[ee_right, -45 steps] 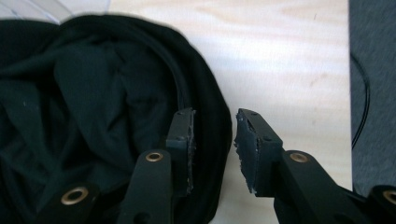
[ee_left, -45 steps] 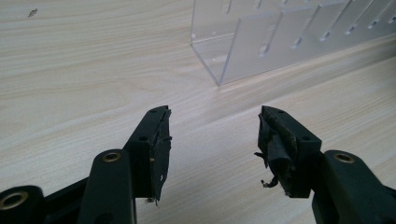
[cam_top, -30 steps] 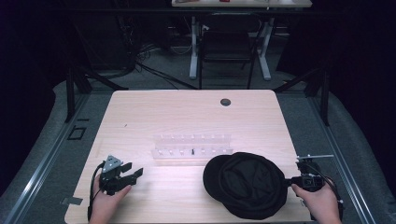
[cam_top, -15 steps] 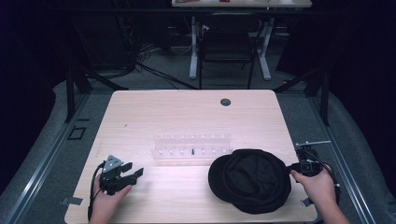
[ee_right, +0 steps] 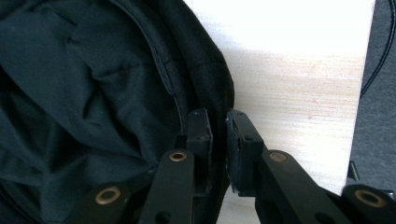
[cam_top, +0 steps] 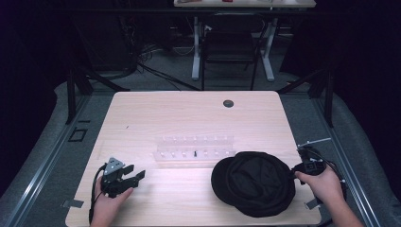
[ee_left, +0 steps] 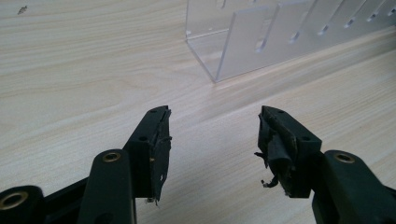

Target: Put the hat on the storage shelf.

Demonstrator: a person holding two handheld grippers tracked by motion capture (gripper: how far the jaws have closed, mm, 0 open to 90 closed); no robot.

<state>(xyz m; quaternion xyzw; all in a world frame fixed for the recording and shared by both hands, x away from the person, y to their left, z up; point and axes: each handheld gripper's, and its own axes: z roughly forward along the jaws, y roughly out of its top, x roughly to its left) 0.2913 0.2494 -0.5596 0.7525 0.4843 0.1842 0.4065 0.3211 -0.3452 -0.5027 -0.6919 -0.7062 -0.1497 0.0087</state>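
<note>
The black cap [cam_top: 255,183] lies at the surface's [cam_top: 189,118] five o'clock corner, its rim between the just-opening right gripper [ee_right: 218,135], the left gripper [cam_top: 135,176] released at seven o'clock, dark room around.

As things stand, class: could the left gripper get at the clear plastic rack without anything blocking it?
Probably yes. The left gripper rests open on the table, and bare wood lies between its jaws and the near corner of the clear plastic rack. The black hat sits off to the other side.
</note>
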